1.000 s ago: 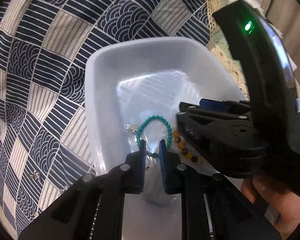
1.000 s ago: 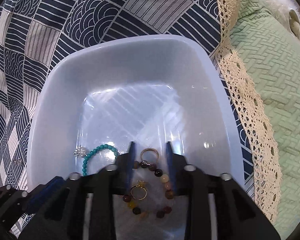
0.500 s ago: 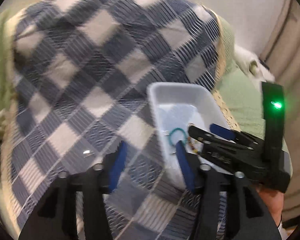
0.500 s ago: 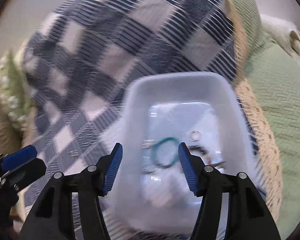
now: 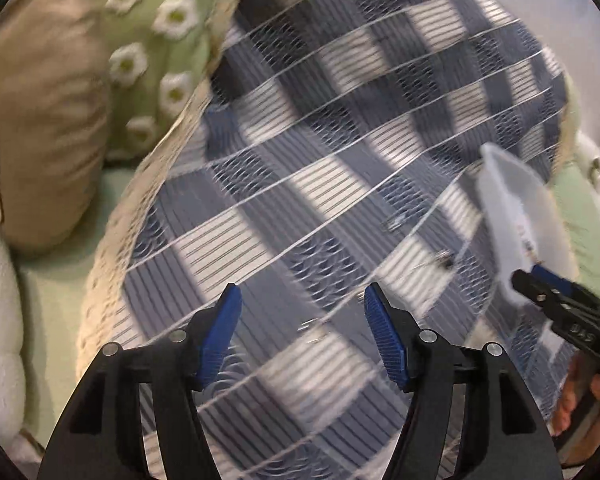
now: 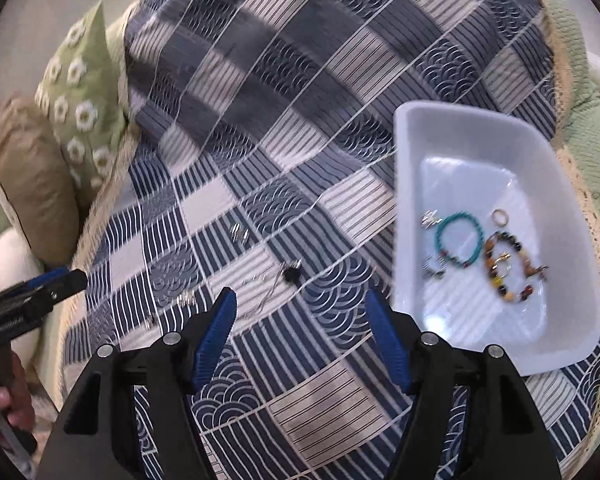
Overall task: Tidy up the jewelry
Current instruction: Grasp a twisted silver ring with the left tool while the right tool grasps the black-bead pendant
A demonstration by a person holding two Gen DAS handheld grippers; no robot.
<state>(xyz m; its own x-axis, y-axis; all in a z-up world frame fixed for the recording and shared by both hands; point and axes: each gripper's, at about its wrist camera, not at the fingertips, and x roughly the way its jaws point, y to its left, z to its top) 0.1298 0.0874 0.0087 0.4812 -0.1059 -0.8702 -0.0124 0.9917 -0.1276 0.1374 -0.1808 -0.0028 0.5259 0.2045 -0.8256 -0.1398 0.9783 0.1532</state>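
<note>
A white plastic tray (image 6: 452, 132) lies on the blue patterned cloth (image 6: 260, 100) at the right. It holds a turquoise bead bracelet (image 6: 458, 240), a brown bead bracelet (image 6: 508, 276), gold rings (image 6: 500, 216) and small silver pieces (image 6: 430, 218). A necklace with a black pendant (image 6: 291, 275) and small silver earrings (image 6: 240, 234) lie loose on the cloth. My right gripper (image 6: 300, 332) is open and empty above the cloth, left of the tray. My left gripper (image 5: 302, 332) is open and empty over the cloth; it shows at the left in the right wrist view (image 6: 60, 284).
A green flowered cushion (image 6: 80, 116) and a tan cushion (image 6: 32, 184) stand at the left edge of the cloth. A green knitted cover (image 6: 588, 120) lies to the right of the tray. The tray (image 5: 516, 208) is blurred at the right in the left wrist view.
Both grippers have opened wide and pulled back out of the tray to the left. The bracelets and rings stay in the tray.
</note>
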